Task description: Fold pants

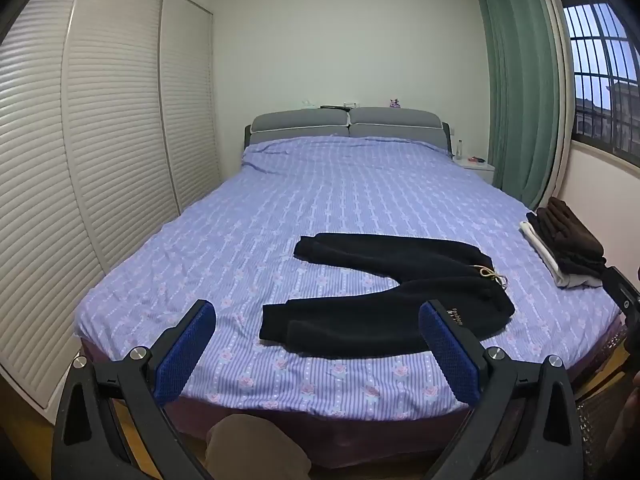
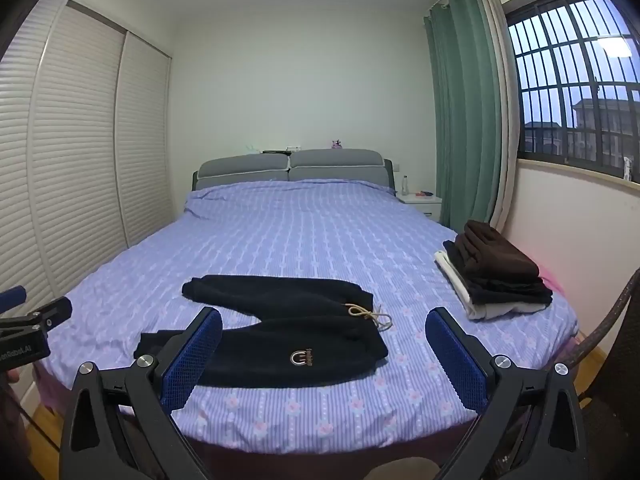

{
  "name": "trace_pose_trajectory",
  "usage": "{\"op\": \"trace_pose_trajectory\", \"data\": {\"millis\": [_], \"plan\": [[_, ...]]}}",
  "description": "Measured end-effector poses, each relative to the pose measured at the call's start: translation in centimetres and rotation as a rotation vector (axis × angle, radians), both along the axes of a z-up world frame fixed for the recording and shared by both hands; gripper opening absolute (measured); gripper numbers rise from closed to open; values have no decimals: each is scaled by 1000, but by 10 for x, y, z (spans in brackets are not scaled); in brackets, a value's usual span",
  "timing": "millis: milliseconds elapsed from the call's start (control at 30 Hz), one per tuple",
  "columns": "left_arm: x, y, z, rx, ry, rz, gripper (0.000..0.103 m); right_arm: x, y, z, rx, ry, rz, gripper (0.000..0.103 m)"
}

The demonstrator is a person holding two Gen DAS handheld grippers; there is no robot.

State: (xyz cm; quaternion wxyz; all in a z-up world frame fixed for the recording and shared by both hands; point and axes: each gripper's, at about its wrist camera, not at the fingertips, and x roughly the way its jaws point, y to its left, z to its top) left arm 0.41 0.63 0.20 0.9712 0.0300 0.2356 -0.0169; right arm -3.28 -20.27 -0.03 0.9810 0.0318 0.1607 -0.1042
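Black pants (image 1: 384, 292) (image 2: 280, 328) lie spread on the bed, waistband to the right with a beige drawstring (image 1: 494, 276) (image 2: 370, 314), both legs running left and splayed apart. My left gripper (image 1: 320, 320) hovers open before the foot of the bed, short of the pants, nothing between its blue pads (image 1: 182, 352). My right gripper (image 2: 324, 328) is likewise open and empty, held off the near edge with the pants' hip logo (image 2: 301, 357) seen between its fingers. The left gripper's tip also shows at the left edge of the right wrist view (image 2: 24, 320).
The bed (image 1: 340, 184) (image 2: 300, 232) has a purple striped sheet. A stack of folded brown, black and white clothes (image 1: 564, 244) (image 2: 492, 276) sits at its right edge. A louvred wardrobe (image 1: 100, 140) stands left; curtain, window and a white nightstand (image 2: 420, 202) stand right. A dark chair (image 2: 612, 320) is near right.
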Motion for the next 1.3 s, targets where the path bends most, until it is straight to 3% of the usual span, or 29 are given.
{"op": "trace_pose_trajectory", "data": {"millis": [1300], "plan": [[7, -9, 1, 34, 1, -20, 103, 3, -5, 1, 8, -1, -14, 103]]}}
